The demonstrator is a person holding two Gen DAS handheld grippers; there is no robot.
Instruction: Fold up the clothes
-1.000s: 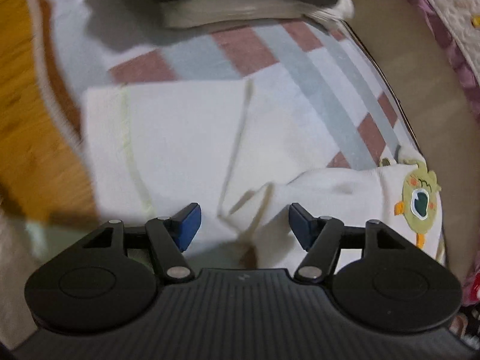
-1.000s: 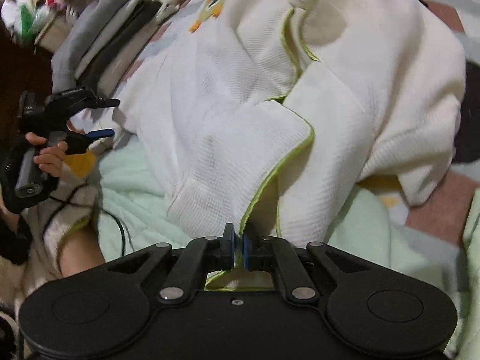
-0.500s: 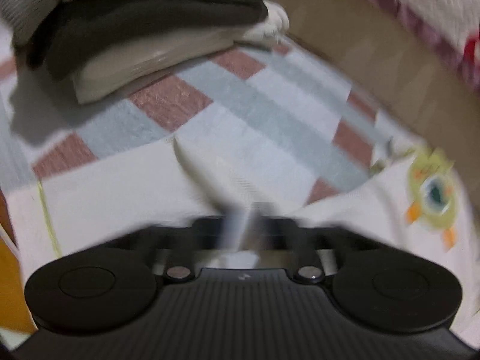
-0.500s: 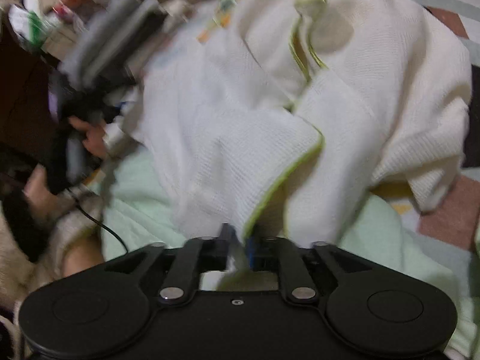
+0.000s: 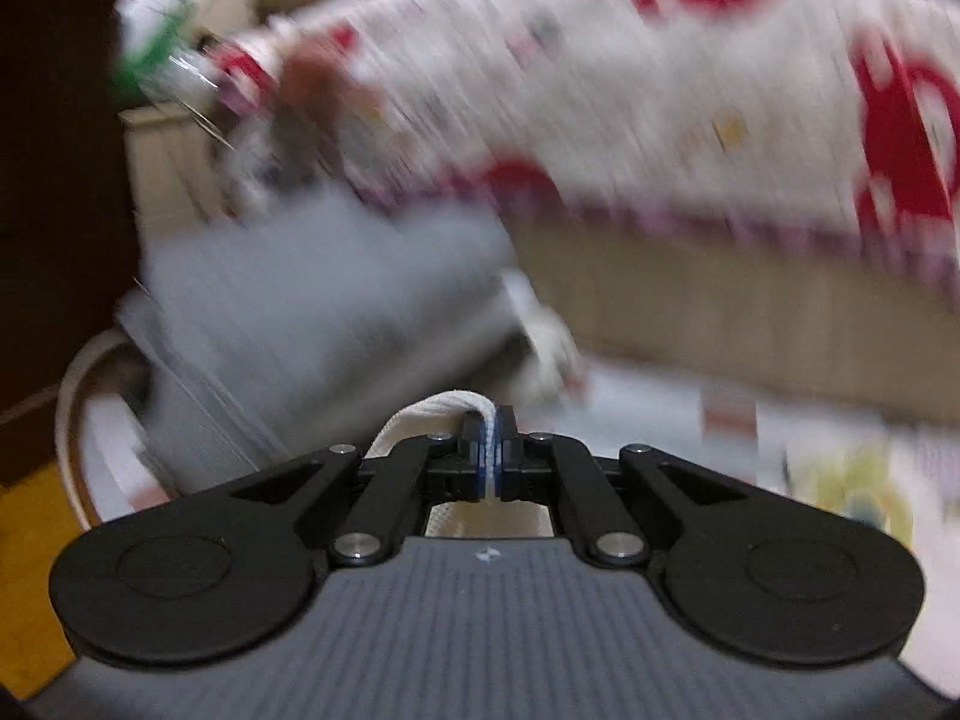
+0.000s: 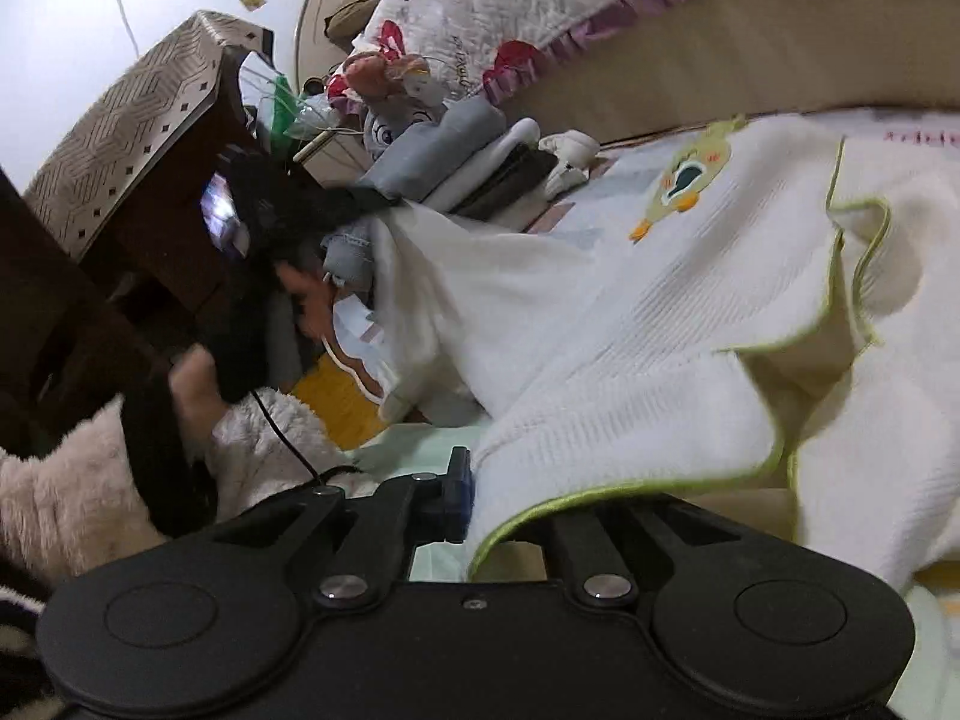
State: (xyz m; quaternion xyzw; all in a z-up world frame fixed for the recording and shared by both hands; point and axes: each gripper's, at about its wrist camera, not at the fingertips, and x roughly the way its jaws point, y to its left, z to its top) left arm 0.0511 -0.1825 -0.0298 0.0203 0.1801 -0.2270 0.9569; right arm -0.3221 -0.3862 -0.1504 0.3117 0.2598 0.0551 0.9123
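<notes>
Two handheld grippers pinch one cream garment (image 6: 630,324), green-piped at its edges, and carry it clear of the bedding. In the left wrist view, the left gripper (image 5: 491,450) has its blue pads pressed together on a narrow fold of the cream cloth, which arches up and away to the left of the fingertips; everything beyond is smeared by motion blur, with a grey stack of folded clothes (image 5: 312,306) ahead and to the left and a red-and-white quilt (image 5: 630,78) above. In the right wrist view, the right gripper (image 6: 474,501) has just snapped its jaws back together on the garment's green-trimmed hem, which drapes over the right finger and hides it, leaving only the left finger's blue pad (image 6: 459,495) visible. From there the cloth stretches up and to the left toward a hand (image 6: 306,300) on the other tool, and a duck patch (image 6: 690,174) sits on the fabric ahead to the right. A fluffy beige sleeve (image 6: 72,480) fills the lower left.
</notes>
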